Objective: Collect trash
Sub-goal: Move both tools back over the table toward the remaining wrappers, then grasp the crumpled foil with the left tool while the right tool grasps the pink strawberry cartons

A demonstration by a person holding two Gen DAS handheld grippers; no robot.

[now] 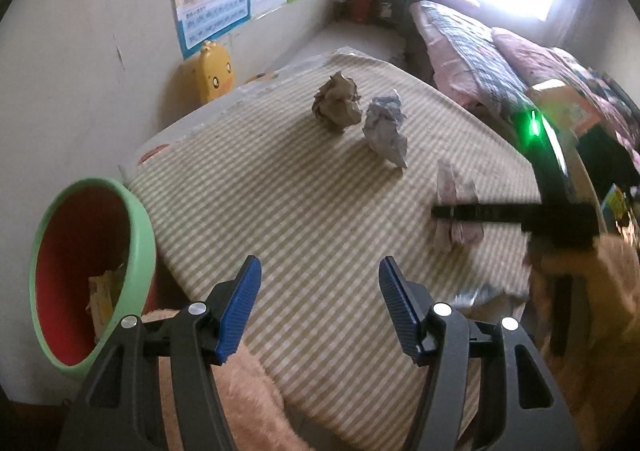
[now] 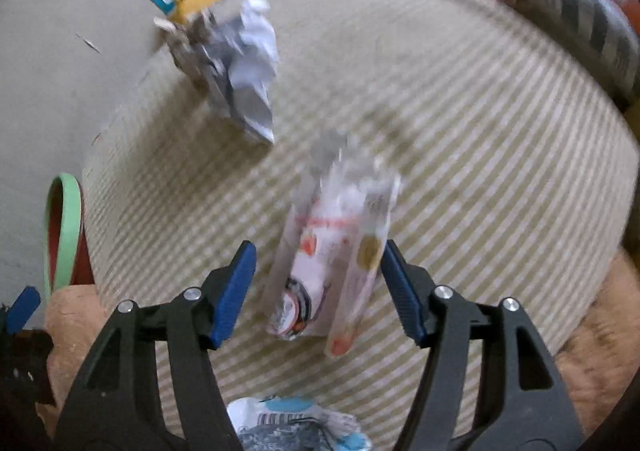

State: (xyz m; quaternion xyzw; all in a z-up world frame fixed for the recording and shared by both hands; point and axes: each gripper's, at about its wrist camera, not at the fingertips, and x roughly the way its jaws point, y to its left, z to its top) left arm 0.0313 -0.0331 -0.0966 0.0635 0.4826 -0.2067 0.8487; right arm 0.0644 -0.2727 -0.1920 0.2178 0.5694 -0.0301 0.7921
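On a green-and-white striped cloth [image 1: 300,211] lie a brown paper ball [image 1: 338,103], a white paper ball [image 1: 386,127] and a clear plastic snack wrapper [image 1: 456,211]. My left gripper [image 1: 320,263] hangs open above bare cloth near the front edge, holding nothing. My right gripper [image 2: 320,251] is open and straddles the wrapper [image 2: 332,259]. The wrapper's right edge lies close to the right pad and the left pad is apart from it. The white paper ball [image 2: 248,63] sits farther back in that blurred view. A green-rimmed bin [image 1: 146,247] with a red inside stands to the left.
Some paper lies inside the bin. Another white-and-blue wrapper [image 2: 296,427] lies just below the right gripper. Fuzzy tan fabric [image 1: 248,391] borders the cloth's front edge. A yellow duck-faced seat [image 1: 212,75] stands by the wall, with a bed under pink bedding [image 1: 480,51] at the right.
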